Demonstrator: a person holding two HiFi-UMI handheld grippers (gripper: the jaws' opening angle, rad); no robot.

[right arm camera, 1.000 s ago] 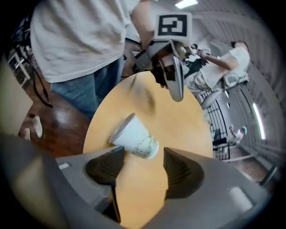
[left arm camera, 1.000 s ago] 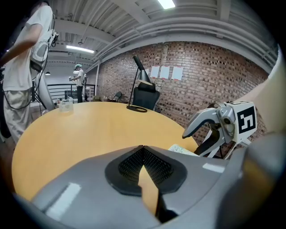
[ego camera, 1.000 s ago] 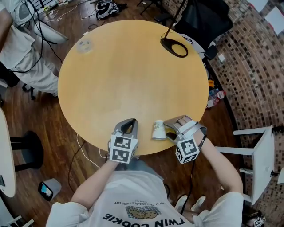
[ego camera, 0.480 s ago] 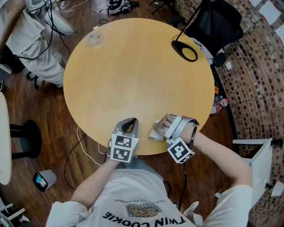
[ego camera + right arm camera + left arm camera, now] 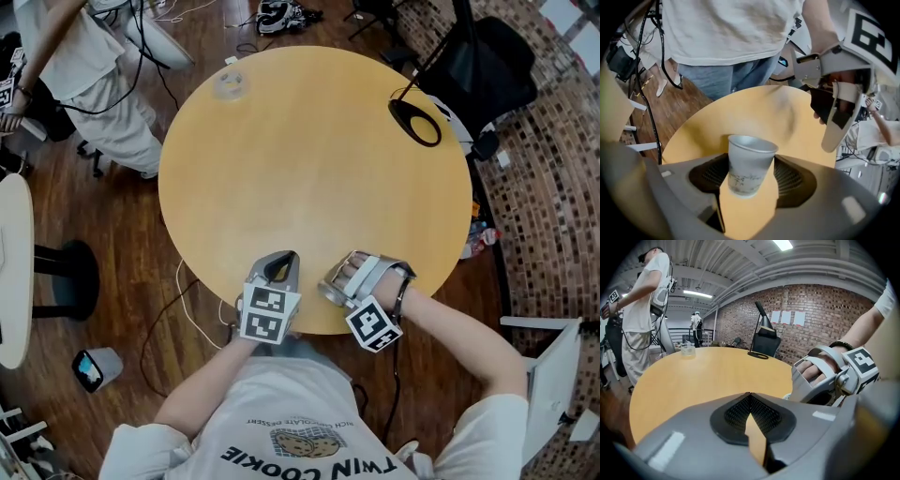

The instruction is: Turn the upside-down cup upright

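Right gripper view: tapered paper cup (image 5: pixel 751 164) upright on round wooden bench (image 5: pixel 754 108), loose between the just-opened, wide jaws of right gripper (image 5: pixel 750 182); left gripper (image 5: pixel 749 399) closed, empty.

1. A round table (image 5: pixel 309 178) with a pale wooden top stood on a dark plank floor (image 5: pixel 122 272).
2. Near its front edge a paper cup (image 5: pixel 749 164) stood mouth up on the wood.
3. By the far left rim sat a small clear container (image 5: pixel 228 84).
4. At the far right lay a black ring-shaped base (image 5: pixel 415 122), well apart from both.
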